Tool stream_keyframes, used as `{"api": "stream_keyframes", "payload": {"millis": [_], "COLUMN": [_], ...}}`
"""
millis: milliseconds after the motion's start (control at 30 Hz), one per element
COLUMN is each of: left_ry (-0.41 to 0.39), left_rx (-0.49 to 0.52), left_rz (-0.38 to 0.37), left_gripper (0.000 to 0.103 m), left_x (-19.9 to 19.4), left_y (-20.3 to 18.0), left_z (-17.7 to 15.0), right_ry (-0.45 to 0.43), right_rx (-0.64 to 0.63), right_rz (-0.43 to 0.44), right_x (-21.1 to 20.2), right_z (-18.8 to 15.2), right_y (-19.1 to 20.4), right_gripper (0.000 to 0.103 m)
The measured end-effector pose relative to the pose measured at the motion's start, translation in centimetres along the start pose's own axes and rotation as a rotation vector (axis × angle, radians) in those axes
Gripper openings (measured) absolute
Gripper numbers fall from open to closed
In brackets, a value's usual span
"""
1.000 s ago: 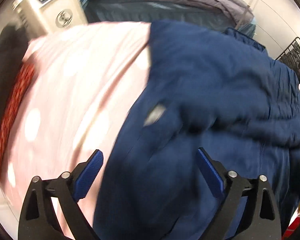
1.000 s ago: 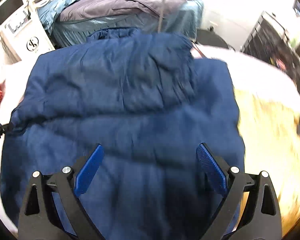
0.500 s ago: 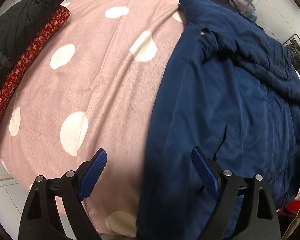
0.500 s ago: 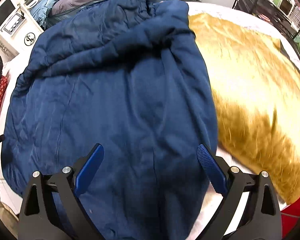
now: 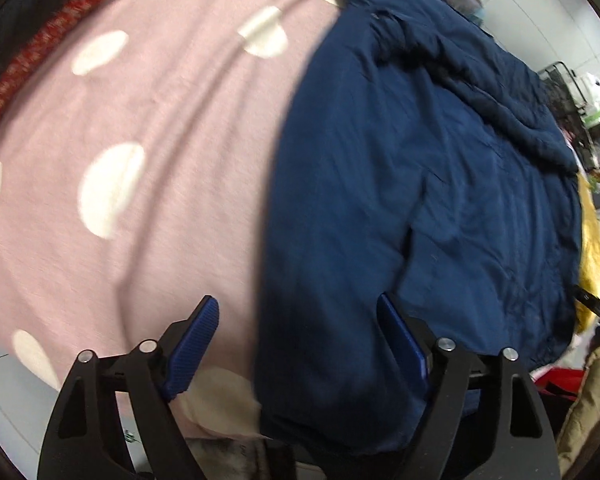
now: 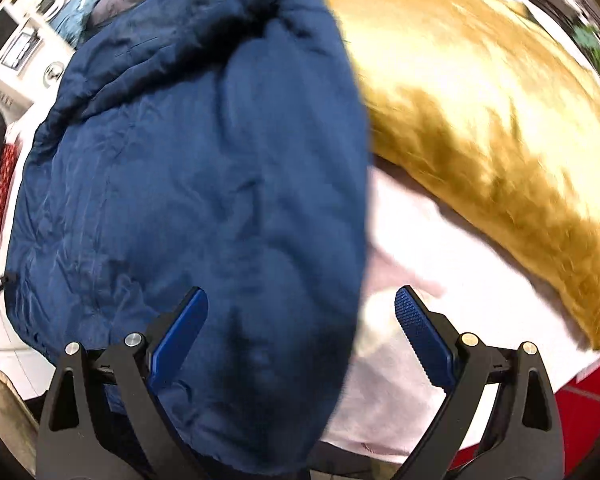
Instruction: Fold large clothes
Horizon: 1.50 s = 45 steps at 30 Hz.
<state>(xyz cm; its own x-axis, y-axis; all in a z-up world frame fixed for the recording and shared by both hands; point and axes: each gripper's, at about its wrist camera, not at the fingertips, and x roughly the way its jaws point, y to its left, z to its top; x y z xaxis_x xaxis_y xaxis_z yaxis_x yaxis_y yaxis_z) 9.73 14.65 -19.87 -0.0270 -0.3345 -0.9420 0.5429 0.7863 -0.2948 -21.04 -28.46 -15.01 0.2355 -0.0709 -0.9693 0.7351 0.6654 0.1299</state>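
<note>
Since the earlier frames both my hands have slid back toward the near edge of the blue coat [image 5: 440, 184], and the white machine that showed at the upper left of the left view is gone from it. The coat lies spread out on the pink spotted cover [image 5: 140, 140], filling the right half of the left view and the left half of the right view.

My left hand-held gripper [image 5: 298, 344] is closing, with the coat's left edge between its jaws, but the pads do not press it yet. My right hand-held gripper [image 6: 300, 328] is wide apart, with the coat's right edge between its jaws and nothing grabbed.

What could go wrong? I think the left one might pinch the pink cover along with the coat, because both sit in the gap. Then the cover would lift too. On the right, the coat is puffy and slippery, so a thin bite could slide off. The yellow furry blanket [image 6: 480, 100] lies just beside it.
</note>
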Motion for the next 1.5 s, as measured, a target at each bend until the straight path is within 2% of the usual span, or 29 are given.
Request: {"api": "stream_keyframes", "payload": {"millis": [67,133,167,200,300,367,433,567,667,733,867,1033,1100,1200,1267,1400,1500], "left_ry": [0.025,0.062,0.071,0.068,0.060,0.068,0.076,0.080,0.061,0.048,0.085,0.149,0.152,0.127,0.096,-0.018,-0.092], "left_rx": [0.021,0.039,0.037,0.033,0.036,0.034,0.032,0.037,0.112,0.152,0.137,0.079,0.045,0.008,0.011,0.044,0.104], "left_rz": [-0.019,-0.010,0.003,0.011,0.003,-0.004,-0.018,-0.045,-0.057,-0.057,-0.068,-0.076,-0.069,-0.034,-0.027,-0.064,-0.063], "left_gripper": [0.076,0.072,0.068,0.066,0.055,0.051,0.044,0.025,0.019,0.018,0.018,0.018,0.018,0.018,0.018,0.018,0.018], "left_x": [0.7,1.8,2.3,2.5,2.1,2.0,2.0,1.2,-0.9,-2.1,-3.0,-2.2,-1.6,-1.4,-1.7,-2.9,-3.5], "left_y": [-0.8,-1.6,-1.6,-1.6,-2.1,-2.2,-2.2,-2.9,-4.3,-4.5,-3.4,-2.2,-1.9,-2.4,-3.0,-5.6,-8.2], "left_z": [-0.4,-1.2,-1.6,-1.6,-1.6,-1.6,-1.3,-0.8,-1.0,-1.5,-2.8,-5.8,-6.4,-5.2,-3.8,2.7,8.9], "right_ry": [0.006,0.079,0.109,0.138,0.230,0.287,0.284,0.270,0.255,0.247,0.289,0.362,0.379,0.377,0.343,0.235,0.110], "right_rx": [0.039,0.065,0.072,0.076,0.061,0.039,-0.003,-0.005,-0.030,-0.061,-0.080,-0.050,-0.020,-0.027,-0.024,-0.067,-0.116], "right_rz": [0.028,0.094,0.127,0.158,0.261,0.285,0.243,0.254,0.283,0.297,0.324,0.340,0.340,0.325,0.337,0.373,0.364], "right_x": [0.0,1.2,1.7,2.1,3.4,4.4,4.6,3.9,2.1,0.9,0.1,0.8,1.3,2.1,2.0,1.7,0.8], "right_z": [-0.4,-1.1,-1.5,-1.9,-3.9,-5.3,-6.1,-5.9,-5.9,-6.0,-7.1,-9.3,-9.6,-8.0,-6.1,-0.1,6.5], "right_y": [-1.4,-2.6,-2.7,-2.7,-1.5,-0.3,0.9,1.3,1.5,1.9,2.1,1.5,1.2,1.9,2.3,4.1,6.8], "right_gripper": [0.094,0.091,0.083,0.079,0.070,0.065,0.058,0.029,0.020,0.018,0.017,0.017,0.017,0.017,0.017,0.017,0.017]}}
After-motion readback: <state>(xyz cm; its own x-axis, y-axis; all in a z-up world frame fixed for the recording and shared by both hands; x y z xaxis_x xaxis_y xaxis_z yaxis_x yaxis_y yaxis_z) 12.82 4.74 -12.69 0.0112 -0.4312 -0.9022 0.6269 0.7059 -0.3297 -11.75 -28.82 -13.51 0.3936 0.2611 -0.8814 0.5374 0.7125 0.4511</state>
